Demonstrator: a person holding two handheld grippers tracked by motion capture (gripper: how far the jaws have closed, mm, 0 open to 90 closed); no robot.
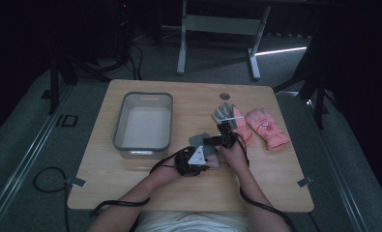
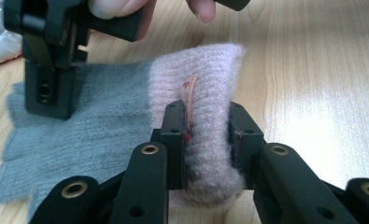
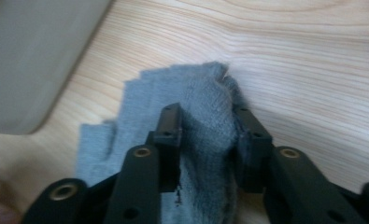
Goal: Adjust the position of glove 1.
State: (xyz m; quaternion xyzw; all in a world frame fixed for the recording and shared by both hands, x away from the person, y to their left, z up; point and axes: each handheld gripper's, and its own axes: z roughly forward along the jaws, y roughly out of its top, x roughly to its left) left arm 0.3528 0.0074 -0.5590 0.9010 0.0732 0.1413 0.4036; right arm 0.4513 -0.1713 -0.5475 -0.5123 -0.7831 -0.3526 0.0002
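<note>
1. Left gripper (image 2: 205,154) is pinching the pink ribbed cuff (image 2: 210,98) of the knit glove (image 2: 93,126). The pads squeeze the cuff from both sides, and fabric bulges between and below the jaws. A small brown tag (image 2: 190,93) sits against the left-hand pad in the left gripper view.
2. Right gripper (image 3: 208,140) is pinching a raised fold of the glove's grey part (image 3: 205,116). Fabric is bunched between the pads, so it counts as gripped rather than just straddled.
3. In the high view the glove lies flat on the wooden table (image 1: 256,193), near the middle and a bit toward the front edge. It sits just right of the grey bin (image 1: 143,121), with both grippers meeting over it.
4. A second grey-and-pink glove (image 1: 229,118) and a pink glove (image 1: 268,128) lie further toward the right edge, apart from the held one.
5. Step in hand, as a judgement: a two-point pickup of the glove, with the bin as the likely destination.
6. To do it well, both hands should lift together at the same rate, so the knit stays slack-free without being stretched.
7. The glove should clear the near wall of the bin before moving across.
8. Risk: the right gripper holds only a thin fold of loose knit, which may slip out. The hold is worth confirming early in the lift.
9. Both grippers should release only once the glove is fully over the bin floor.
</note>
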